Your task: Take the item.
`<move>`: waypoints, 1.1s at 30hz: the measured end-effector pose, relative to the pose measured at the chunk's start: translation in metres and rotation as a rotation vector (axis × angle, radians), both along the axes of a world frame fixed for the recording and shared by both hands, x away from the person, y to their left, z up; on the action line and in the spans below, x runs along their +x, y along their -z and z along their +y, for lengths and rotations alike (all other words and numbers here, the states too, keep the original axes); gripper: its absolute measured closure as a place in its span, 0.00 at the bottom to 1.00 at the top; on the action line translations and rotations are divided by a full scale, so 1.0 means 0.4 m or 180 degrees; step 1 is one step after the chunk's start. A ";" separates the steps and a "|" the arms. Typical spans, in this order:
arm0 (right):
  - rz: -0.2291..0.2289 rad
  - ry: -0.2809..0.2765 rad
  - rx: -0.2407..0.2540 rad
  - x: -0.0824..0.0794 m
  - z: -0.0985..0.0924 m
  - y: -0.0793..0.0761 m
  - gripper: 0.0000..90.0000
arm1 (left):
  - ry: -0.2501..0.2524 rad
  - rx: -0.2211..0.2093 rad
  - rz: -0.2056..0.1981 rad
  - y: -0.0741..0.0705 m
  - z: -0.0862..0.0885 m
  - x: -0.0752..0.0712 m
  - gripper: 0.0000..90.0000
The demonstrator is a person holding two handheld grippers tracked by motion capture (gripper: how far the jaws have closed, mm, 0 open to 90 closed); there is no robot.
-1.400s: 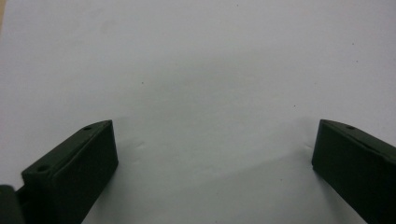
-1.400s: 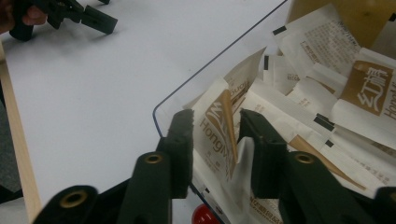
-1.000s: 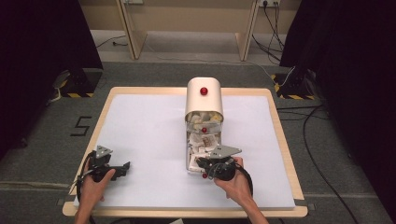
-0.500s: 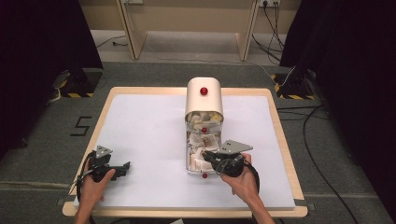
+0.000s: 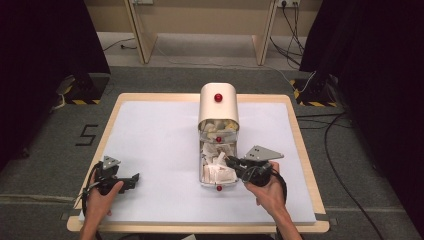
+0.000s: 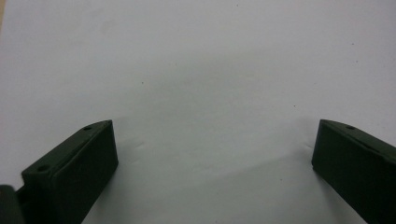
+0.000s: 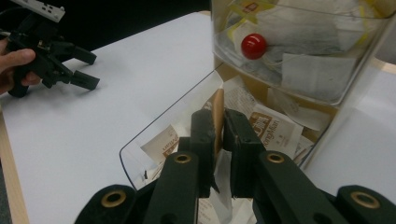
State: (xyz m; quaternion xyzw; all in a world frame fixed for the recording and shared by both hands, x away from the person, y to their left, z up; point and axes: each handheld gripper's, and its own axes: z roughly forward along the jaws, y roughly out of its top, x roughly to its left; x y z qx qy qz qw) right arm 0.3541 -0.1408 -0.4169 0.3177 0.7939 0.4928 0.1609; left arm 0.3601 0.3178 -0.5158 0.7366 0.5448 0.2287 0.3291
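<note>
Since a second ago, the right gripper (image 7: 218, 135) has lifted slightly over the clear drawer (image 5: 218, 167), its jaws clamped on one thin, tan-edged tea bag packet (image 7: 218, 116) held upright. Two drawers show three red knobs (image 5: 218, 97). The left gripper (image 5: 125, 181) rests on the white table (image 5: 160, 135), jaws wide apart, holding nothing.

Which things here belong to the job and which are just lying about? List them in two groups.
Part of the job:
- right gripper, shut on a tea-bag packet
- clear drawer full of packets
- cream dispenser with red knobs

Not involved:
- left gripper, open, over the white table cover
- cables on the floor
</note>
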 end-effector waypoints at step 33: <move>-0.0094 0.0333 0.0175 0.009 -0.109 -0.036 0.92 | 0.0000 0.0000 0.0000 0.000 0.000 0.000 0.00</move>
